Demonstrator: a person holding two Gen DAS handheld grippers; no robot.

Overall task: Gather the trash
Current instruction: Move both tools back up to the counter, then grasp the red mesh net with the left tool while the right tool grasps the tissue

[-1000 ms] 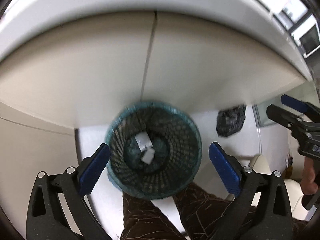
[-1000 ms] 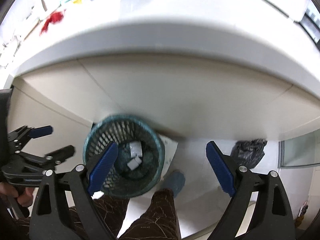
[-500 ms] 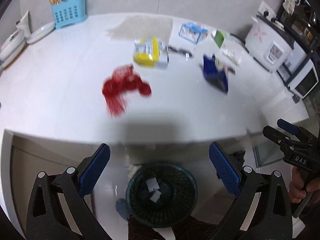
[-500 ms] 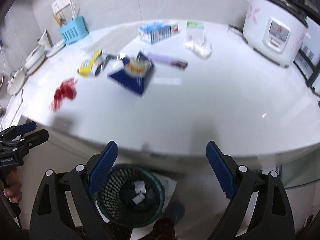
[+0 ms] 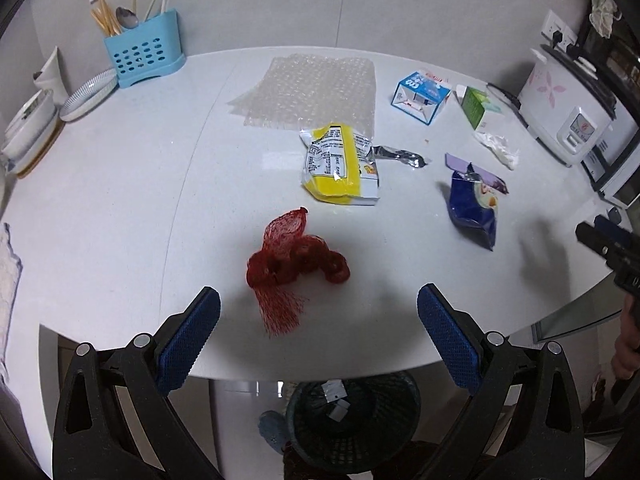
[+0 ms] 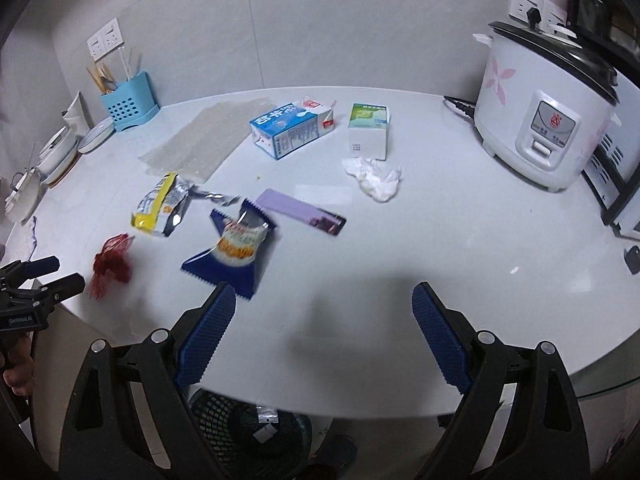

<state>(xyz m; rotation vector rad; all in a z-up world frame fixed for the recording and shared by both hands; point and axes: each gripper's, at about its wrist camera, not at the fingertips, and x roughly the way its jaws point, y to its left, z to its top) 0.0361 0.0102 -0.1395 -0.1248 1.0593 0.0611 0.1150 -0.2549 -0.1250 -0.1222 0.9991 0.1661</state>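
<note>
Both grippers (image 5: 318, 322) (image 6: 323, 320) gape empty — the crumpled red mesh bag (image 5: 294, 262) lies on the table (image 5: 120, 200).

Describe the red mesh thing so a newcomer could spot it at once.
Start at the white table, near its front edge above the waste basket. The red net bag lies crumpled nearer than the yellow snack packet; it is the only red, see-through piece.

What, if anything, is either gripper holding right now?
Nothing. The left gripper and right gripper are both open and empty above the table.
</note>
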